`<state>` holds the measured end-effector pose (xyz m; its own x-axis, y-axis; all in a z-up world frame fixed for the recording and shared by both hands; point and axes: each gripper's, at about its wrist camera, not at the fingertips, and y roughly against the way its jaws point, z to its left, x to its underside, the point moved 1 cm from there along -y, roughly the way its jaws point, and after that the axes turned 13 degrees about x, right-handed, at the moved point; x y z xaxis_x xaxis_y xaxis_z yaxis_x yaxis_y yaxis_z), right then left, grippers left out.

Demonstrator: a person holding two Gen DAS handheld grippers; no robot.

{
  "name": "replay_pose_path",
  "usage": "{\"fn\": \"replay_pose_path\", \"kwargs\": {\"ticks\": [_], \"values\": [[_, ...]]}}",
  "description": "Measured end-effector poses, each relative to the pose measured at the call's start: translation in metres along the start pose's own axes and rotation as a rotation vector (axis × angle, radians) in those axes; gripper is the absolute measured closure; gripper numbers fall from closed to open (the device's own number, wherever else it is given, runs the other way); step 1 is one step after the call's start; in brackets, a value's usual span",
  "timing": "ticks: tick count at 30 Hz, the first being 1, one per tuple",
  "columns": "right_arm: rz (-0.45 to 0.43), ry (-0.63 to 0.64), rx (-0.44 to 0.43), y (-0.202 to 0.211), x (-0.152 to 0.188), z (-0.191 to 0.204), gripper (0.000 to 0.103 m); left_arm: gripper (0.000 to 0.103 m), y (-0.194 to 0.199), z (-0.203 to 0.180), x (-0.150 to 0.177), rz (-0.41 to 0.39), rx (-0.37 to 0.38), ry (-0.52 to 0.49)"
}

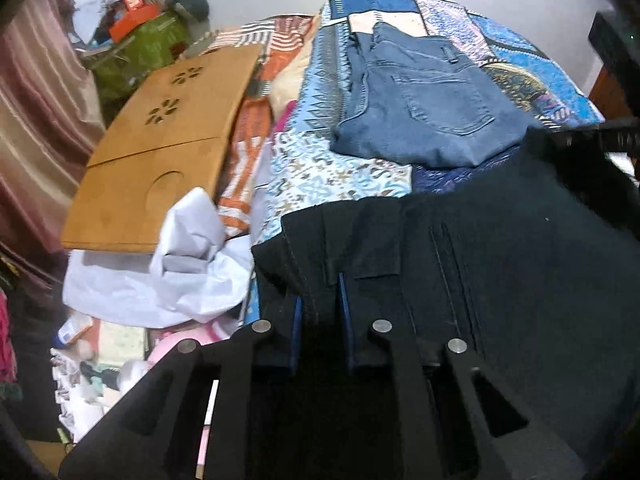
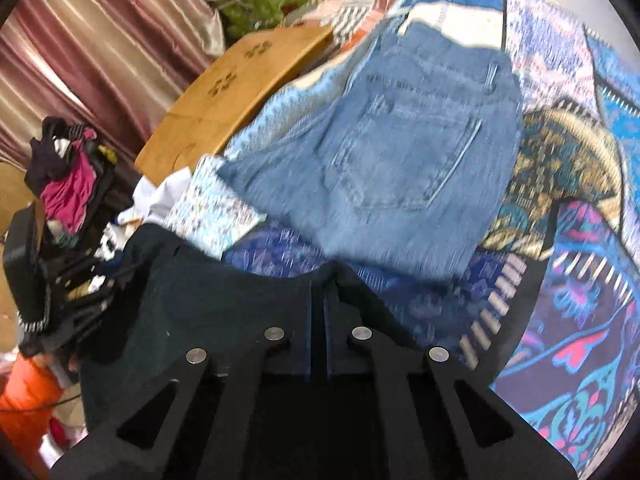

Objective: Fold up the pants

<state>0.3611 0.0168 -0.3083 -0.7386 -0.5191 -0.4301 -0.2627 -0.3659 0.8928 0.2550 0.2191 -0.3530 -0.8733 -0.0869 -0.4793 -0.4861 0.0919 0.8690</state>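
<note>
Gripping the dark pants (image 1: 500, 260) at the bed's (image 1: 320, 168) near edge, the left gripper (image 1: 319, 300) and right gripper (image 2: 325, 292) each pinch fabric — folding looks barely begun. Folded blue jeans (image 1: 428, 100) already lie mid-bed.

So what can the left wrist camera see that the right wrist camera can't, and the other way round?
Only the left wrist view shows the crumpled white cloth in full below the wooden board. Only the right wrist view shows the pink and dark clothes pile by the curtain. Both show the folded blue jeans on the patterned bedspread, and each gripper, left and right, pinching the dark pants.
</note>
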Motion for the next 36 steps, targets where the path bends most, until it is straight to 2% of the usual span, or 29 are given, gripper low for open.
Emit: {"fn": "replay_pose_path", "kwargs": {"ticks": [3,8,11,12,13,14,15,16,19,21,24,27,29,31,36], "values": [[-0.063,-0.003,0.006,0.010,-0.003,0.002,0.100,0.086,-0.002,0.006,0.003,0.011,-0.020,0.009],[-0.072,0.024,0.046,0.009,-0.007,0.007,0.099,0.084,-0.005,0.009,0.003,0.025,-0.040,-0.003],[-0.105,-0.036,0.101,0.025,-0.009,-0.006,0.096,0.081,0.001,0.011,0.004,0.034,-0.038,0.003],[-0.135,-0.062,0.148,0.041,-0.009,-0.015,0.091,0.081,0.007,0.011,0.004,0.030,-0.034,0.017],[-0.157,-0.085,0.162,0.055,-0.008,-0.024,0.081,0.082,0.018,0.010,0.004,0.012,-0.019,0.032],[-0.176,-0.101,0.159,0.066,-0.006,-0.031,0.074,0.081,0.028,0.008,0.002,-0.011,-0.009,0.039],[-0.207,-0.123,0.154,0.084,-0.001,-0.042,0.060,0.081,0.039,0.005,0.001,-0.036,-0.003,0.041],[-0.228,-0.136,0.156,0.098,0.005,-0.050,0.053,0.080,0.052,-0.002,-0.002,-0.062,0.009,0.035],[-0.287,-0.172,0.190,0.142,0.033,-0.077,0.053,0.069,0.076,-0.022,-0.013,-0.109,0.040,0.017],[-0.290,-0.194,0.216,0.165,0.057,-0.098,0.053,0.051,0.089,-0.042,-0.022,-0.141,0.073,0.001],[-0.273,-0.214,0.274,0.191,0.096,-0.130,0.053,0.042,0.101,-0.073,-0.032,-0.173,0.115,-0.032],[-0.252,-0.211,0.335,0.206,0.130,-0.151,0.053,0.035,0.100,-0.104,-0.038,-0.174,0.150,-0.053],[-0.243,-0.190,0.408,0.214,0.158,-0.166,0.053,0.034,0.090,-0.123,-0.040,-0.148,0.165,-0.066],[-0.233,-0.222,0.447,0.217,0.182,-0.181,0.052,0.034,0.077,-0.141,-0.040,-0.113,0.174,-0.081],[-0.197,-0.352,0.459,0.210,0.235,-0.222,0.052,0.034,0.037,-0.177,-0.032,-0.010,0.189,-0.118]]}}
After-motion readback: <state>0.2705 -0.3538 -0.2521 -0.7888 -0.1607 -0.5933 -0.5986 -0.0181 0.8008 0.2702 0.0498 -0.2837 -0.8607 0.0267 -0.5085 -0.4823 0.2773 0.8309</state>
